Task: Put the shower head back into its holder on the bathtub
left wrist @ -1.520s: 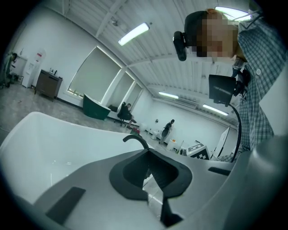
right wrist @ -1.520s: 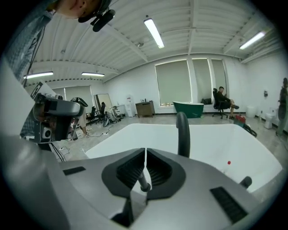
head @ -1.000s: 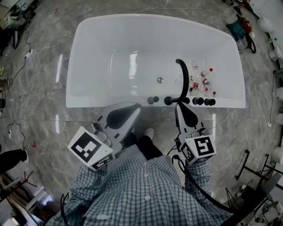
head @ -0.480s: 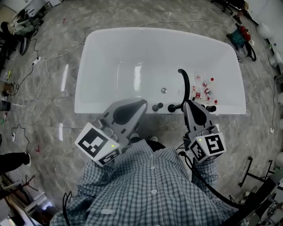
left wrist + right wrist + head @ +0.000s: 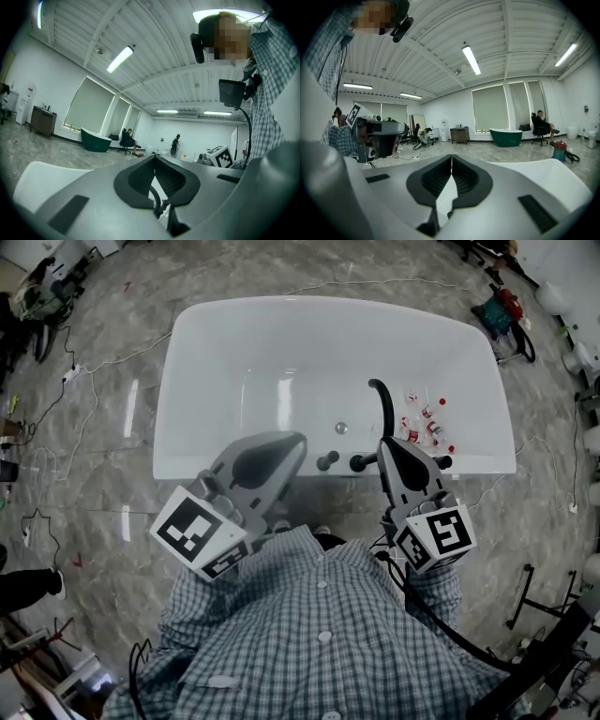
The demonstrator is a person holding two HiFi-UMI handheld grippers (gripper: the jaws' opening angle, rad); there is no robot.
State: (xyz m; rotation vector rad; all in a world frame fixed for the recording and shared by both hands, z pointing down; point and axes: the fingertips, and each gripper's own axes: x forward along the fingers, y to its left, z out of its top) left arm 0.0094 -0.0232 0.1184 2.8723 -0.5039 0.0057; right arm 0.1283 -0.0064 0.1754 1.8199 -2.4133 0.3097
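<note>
Head view: looks steeply down on a white bathtub (image 5: 328,304) on a marble floor (image 5: 94,474). Shows a row of black fittings (image 5: 328,462) along the near rim and a curved black arm (image 5: 383,409) arching from that rim out over the basin. Cannot settle from above whether that arm is the shower head seated in its holder or the tap spout. Finds no loose shower head in the basin, only small red-capped bottles (image 5: 424,423) near the right end. Shows both grippers farther forward than a second ago, when their tips reached only to the rim's outer edge. Puts the left gripper (image 5: 292,442) over the near rim left of the fittings, and the right gripper (image 5: 386,446) over the rim at the foot of the curved arm. Shows fittings and arm standing as they did then. Reads, as a judgement, as a closing-in on the fittings, fitting equally a reach toward the shower head or a pass over one already seated.

Left gripper view: shows the left gripper (image 5: 154,159) closed tip to tip with nothing between. Gives, through the slit lower down, only white tub and a bit of black fitting beyond, not touched.

Right gripper view: shows the right gripper (image 5: 451,158) likewise clenched and empty, tips pressed together. Shows white tub behind the slit and no contact with anything.
</note>
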